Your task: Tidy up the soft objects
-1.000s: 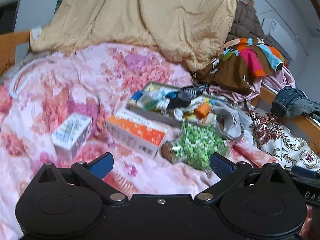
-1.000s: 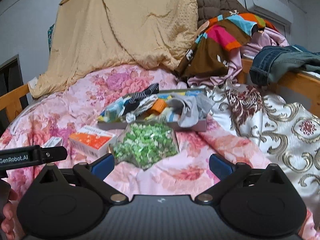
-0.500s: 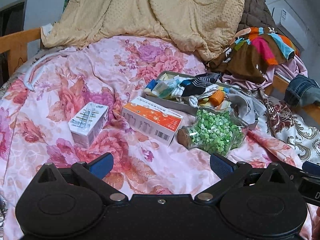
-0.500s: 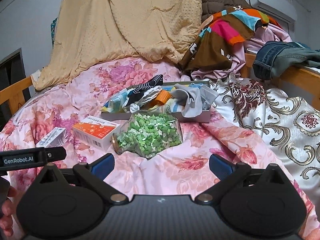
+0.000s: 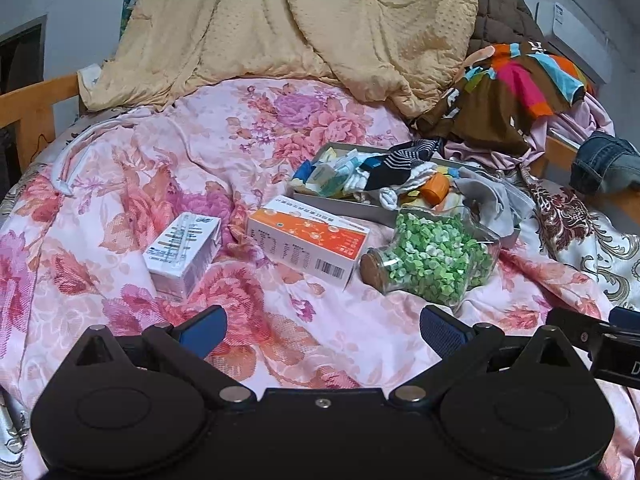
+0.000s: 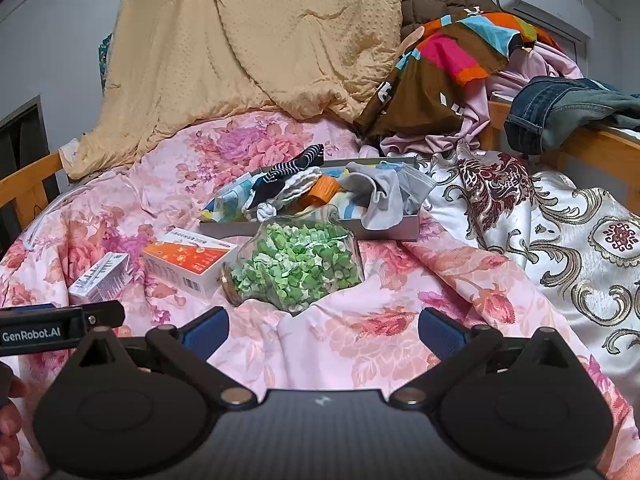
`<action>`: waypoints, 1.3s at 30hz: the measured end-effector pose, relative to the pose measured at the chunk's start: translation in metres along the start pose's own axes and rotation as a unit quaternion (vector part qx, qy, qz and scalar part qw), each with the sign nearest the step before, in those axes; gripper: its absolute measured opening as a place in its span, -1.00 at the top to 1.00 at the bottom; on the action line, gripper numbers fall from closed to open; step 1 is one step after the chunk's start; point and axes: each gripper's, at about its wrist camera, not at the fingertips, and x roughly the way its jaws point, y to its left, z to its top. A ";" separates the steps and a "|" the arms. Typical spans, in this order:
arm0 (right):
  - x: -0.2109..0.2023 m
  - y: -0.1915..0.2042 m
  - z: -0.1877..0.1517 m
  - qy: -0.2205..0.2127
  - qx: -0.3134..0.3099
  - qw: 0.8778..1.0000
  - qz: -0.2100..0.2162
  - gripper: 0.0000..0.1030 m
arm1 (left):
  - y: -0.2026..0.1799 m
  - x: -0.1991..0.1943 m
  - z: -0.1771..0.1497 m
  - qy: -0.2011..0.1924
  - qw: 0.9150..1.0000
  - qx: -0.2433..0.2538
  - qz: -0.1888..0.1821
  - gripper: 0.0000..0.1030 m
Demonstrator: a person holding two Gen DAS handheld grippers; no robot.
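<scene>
A shallow grey box (image 5: 348,210) (image 6: 396,229) on the pink floral bedspread holds a jumble of socks: a dark striped sock (image 5: 400,160) (image 6: 296,166), a grey sock (image 5: 496,200) (image 6: 384,200), white ones and an orange cap (image 5: 434,187). In front of it lies a glass jar of green paper stars (image 5: 434,262) (image 6: 296,268) on its side. My left gripper (image 5: 322,326) is open, low over the bedspread, well short of the jar. My right gripper (image 6: 324,328) is open too, nearer than the jar, with nothing between its fingers.
An orange and white carton (image 5: 306,240) (image 6: 188,260) and a small white carton (image 5: 184,252) (image 6: 100,278) lie left of the jar. A yellow quilt (image 5: 300,32), piled clothes (image 6: 448,72), jeans (image 6: 560,112) and a wooden bed rail (image 6: 592,144) ring the bed.
Both grippers have drawn back from the box and jar, which now look smaller and farther. The left view has swung level and leftward. Both stay open; nothing on the bed moved.
</scene>
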 end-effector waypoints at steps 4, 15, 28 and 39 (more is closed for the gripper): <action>0.002 -0.001 -0.001 0.001 -0.001 1.000 -0.001 -0.99 | 0.003 0.000 -0.002 0.003 1.000 -0.001 0.005 -0.98; 0.003 -0.001 -0.001 0.003 -0.001 1.000 -0.001 -0.99 | 0.006 0.000 -0.004 0.006 1.000 -0.004 0.006 -0.98; 0.004 0.000 -0.003 0.005 -0.002 1.000 0.000 -0.99 | 0.006 0.000 -0.004 0.006 1.000 -0.004 0.007 -0.98; 0.004 0.000 -0.003 0.005 -0.002 1.000 0.000 -0.99 | 0.006 0.001 -0.005 0.011 1.000 -0.004 0.005 -0.98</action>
